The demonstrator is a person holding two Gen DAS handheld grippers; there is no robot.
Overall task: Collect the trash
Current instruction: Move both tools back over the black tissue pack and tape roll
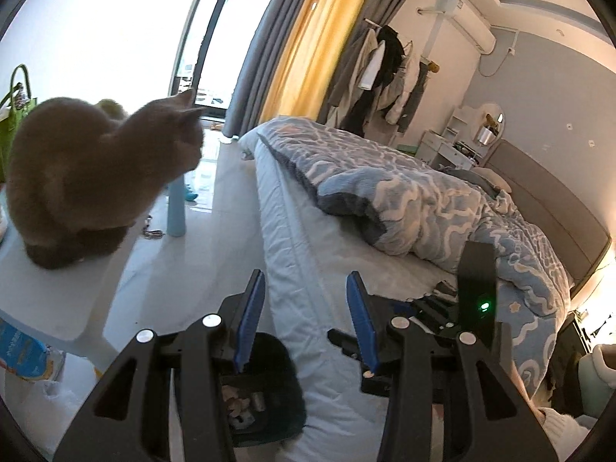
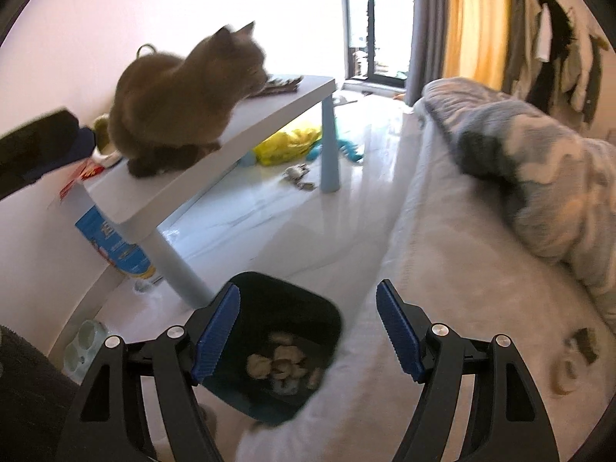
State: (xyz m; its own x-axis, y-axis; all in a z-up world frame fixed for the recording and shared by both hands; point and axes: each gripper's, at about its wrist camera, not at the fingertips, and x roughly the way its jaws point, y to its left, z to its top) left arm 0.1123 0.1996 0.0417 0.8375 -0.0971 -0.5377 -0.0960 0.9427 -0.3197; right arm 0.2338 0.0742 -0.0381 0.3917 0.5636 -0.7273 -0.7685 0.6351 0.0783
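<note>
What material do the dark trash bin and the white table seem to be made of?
Trash bin: probably plastic, dark and matte, with thin smooth walls and rounded corners. Table: smooth white top, likely laminate or plastic, faintly glossy; the pale blue legs look like plastic, though that is uncertain.

You have one dark trash bin (image 2: 327, 310) on the floor, holding several crumpled paper wads (image 2: 283, 358); the exact number cannot be told. You have one grey cat (image 2: 181, 100) on one white table (image 2: 269, 115), which shows two pale blue legs (image 2: 330, 146). You have one bed (image 1: 308, 238) with one blue patterned blanket (image 1: 404, 188). One yellow bag (image 2: 288, 144) lies under the table. You have two grippers: left (image 1: 306, 323) and right (image 2: 308, 331).
</note>
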